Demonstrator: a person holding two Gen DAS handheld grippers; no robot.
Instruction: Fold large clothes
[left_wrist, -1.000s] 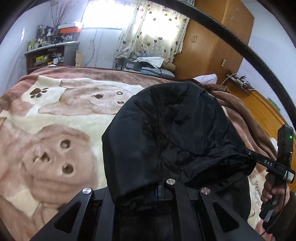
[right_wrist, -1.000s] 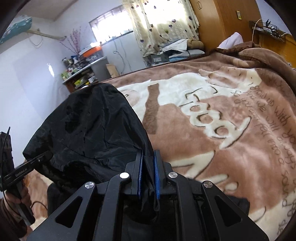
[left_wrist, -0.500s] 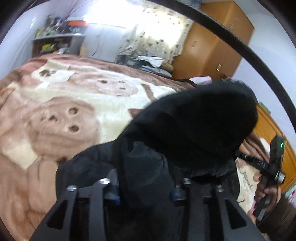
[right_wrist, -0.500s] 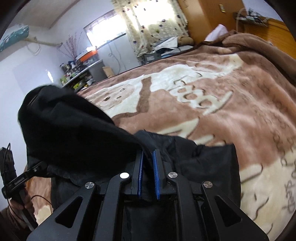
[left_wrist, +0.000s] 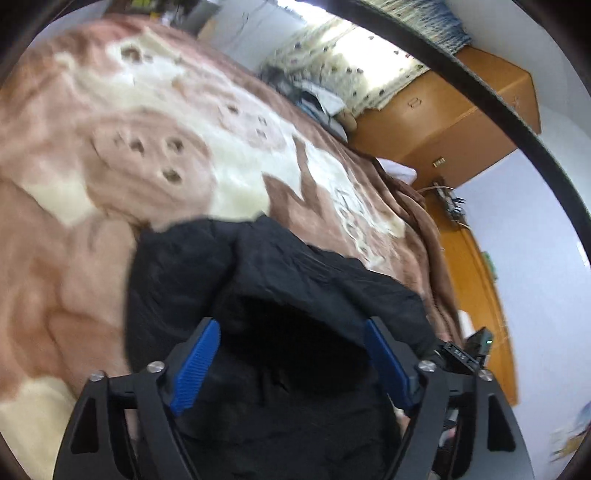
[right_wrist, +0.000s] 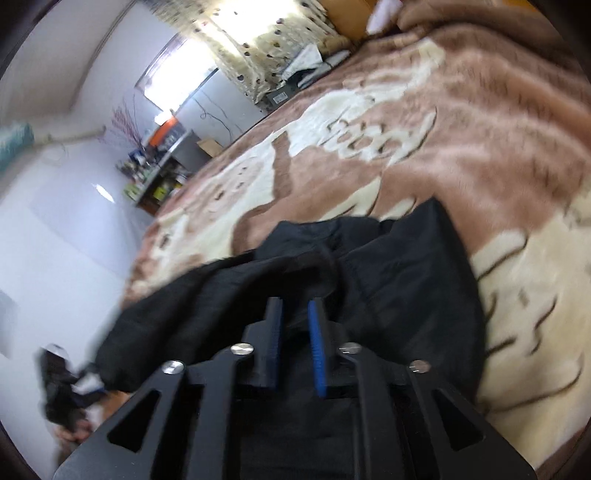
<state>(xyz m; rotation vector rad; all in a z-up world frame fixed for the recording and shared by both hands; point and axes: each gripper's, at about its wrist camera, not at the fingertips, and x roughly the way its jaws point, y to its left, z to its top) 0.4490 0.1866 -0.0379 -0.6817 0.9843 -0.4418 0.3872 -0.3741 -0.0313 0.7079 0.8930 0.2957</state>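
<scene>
Setting: a bedroom, with a bed covered by a brown-and-cream plush blanket (left_wrist: 155, 155) printed with bear faces and lettering.
Garment: a large black garment (left_wrist: 295, 295) lies bunched on the blanket at the near side of the bed, its fabric creased and folded over itself; from the right wrist view the same garment (right_wrist: 399, 273) spreads from lower left towards the right, one straight edge lying against a cream patch of the blanket.
Left claw: the left claw (left_wrist: 291, 354) hangs low over the garment, its jaws spreading wide at this moment; the blue pads (left_wrist: 195, 362) stand well apart with dark fabric heaped between them, and neither pad presses on the cloth.
Right claw: the right claw (right_wrist: 295, 332) points down at the garment, its jaws parting with a narrow gap showing between the blue pads (right_wrist: 317, 350); black cloth lies under and beyond the tips, but whether any fold still sits in the gap cannot be told.
Other hand: in the left wrist view the second handheld tool (left_wrist: 469, 350) shows at the right edge beside the garment; in the right wrist view a blurred hand (right_wrist: 74, 424) with its tool sits at lower left.
Background: a wooden wardrobe (left_wrist: 443, 122), a patterned curtain (right_wrist: 251, 48) at a bright window, and a cluttered shelf (right_wrist: 155, 177) against the pale wall.
Picture quality: both views are smeared by motion.
</scene>
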